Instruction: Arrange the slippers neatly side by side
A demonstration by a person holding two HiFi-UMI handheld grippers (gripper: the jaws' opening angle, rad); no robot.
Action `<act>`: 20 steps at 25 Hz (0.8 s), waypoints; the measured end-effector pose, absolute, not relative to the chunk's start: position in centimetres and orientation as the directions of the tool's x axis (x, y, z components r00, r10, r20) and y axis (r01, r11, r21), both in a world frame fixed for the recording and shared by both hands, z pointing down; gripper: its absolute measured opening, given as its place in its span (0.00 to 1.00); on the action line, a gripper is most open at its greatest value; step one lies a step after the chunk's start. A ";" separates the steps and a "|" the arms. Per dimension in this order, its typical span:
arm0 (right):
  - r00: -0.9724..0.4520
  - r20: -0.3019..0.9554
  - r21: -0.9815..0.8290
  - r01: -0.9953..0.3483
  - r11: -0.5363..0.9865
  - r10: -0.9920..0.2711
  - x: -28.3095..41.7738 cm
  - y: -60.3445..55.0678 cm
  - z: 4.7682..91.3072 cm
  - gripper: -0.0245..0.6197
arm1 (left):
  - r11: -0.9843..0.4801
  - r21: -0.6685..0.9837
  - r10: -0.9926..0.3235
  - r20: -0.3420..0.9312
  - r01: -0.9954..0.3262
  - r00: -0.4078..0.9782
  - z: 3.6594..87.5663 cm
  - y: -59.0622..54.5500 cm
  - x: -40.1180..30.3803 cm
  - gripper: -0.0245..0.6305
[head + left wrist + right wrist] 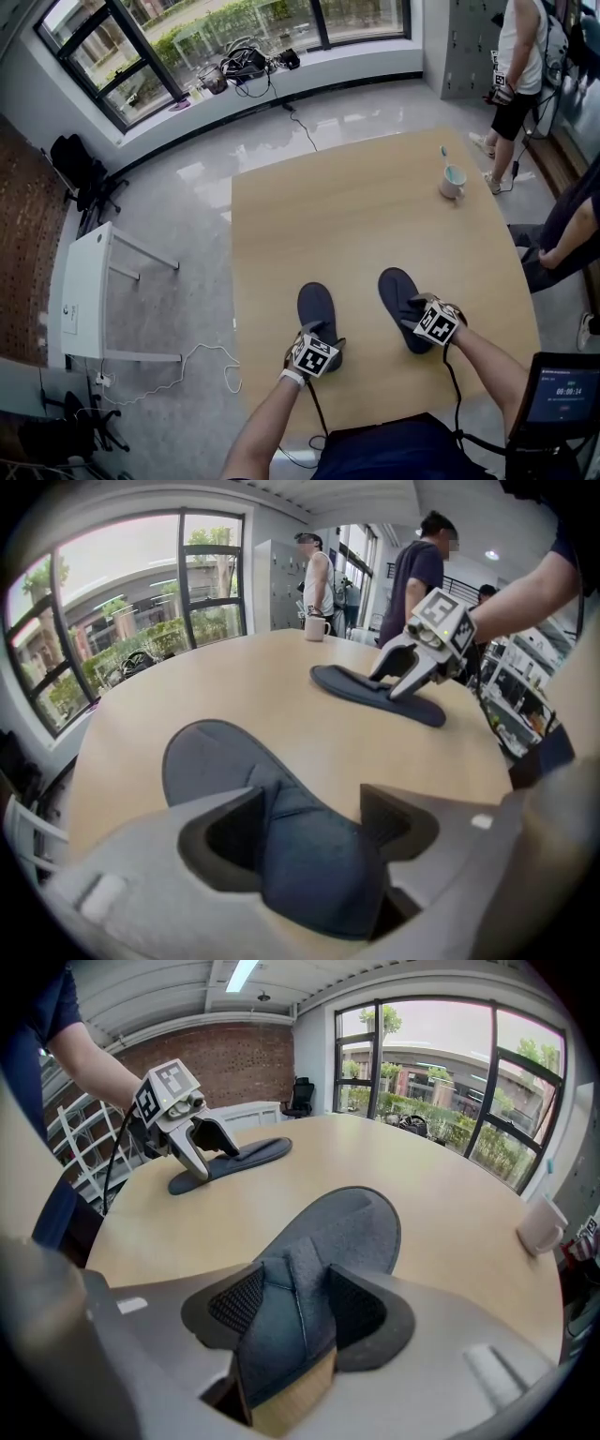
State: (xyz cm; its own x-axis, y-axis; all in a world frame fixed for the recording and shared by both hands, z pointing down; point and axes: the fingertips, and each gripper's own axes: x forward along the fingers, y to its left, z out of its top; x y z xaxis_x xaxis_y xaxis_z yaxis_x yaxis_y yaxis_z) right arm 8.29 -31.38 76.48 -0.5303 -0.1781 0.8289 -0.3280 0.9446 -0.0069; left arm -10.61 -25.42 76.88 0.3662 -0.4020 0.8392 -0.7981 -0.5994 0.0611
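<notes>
My left fingers [223, 829] squeeze the left slipper [216, 761] across its upper; my right fingers [234, 1302] pinch the right slipper [356, 1232] by its band. Both lie apart on the worktop [281, 686]. They look light and floppy, so I'd slide them, not lift.

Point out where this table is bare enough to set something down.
Widest bare patch: the middle and far left of the table, bordered by the mug at far right and the far ends of the left slipper and right slipper. A narrower strip lies between the two. The near edge is crowded: the left tool and right tool each grip a slipper there.
</notes>
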 end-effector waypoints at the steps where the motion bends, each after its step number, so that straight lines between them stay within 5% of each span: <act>1: -0.528 0.830 -0.007 -0.331 0.944 -0.179 8.1 -30.9 76.4 0.39 | -0.597 0.065 -0.396 0.843 -0.800 0.364 76.6 -24.9 -10.5 0.54; 20: -0.511 0.820 -0.009 -0.464 0.886 -0.259 7.3 -29.4 77.4 0.39 | -0.573 0.096 -0.410 0.826 -0.814 0.386 77.5 -22.0 -7.0 0.53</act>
State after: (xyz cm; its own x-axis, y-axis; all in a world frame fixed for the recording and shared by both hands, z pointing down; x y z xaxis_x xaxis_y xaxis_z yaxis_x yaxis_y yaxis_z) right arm 7.29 -29.44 77.36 -0.5108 -0.2594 0.8196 -0.4639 0.8858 -0.0087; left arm -6.98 -21.96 77.50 0.3865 -0.4101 0.8261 -0.8137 -0.5732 0.0962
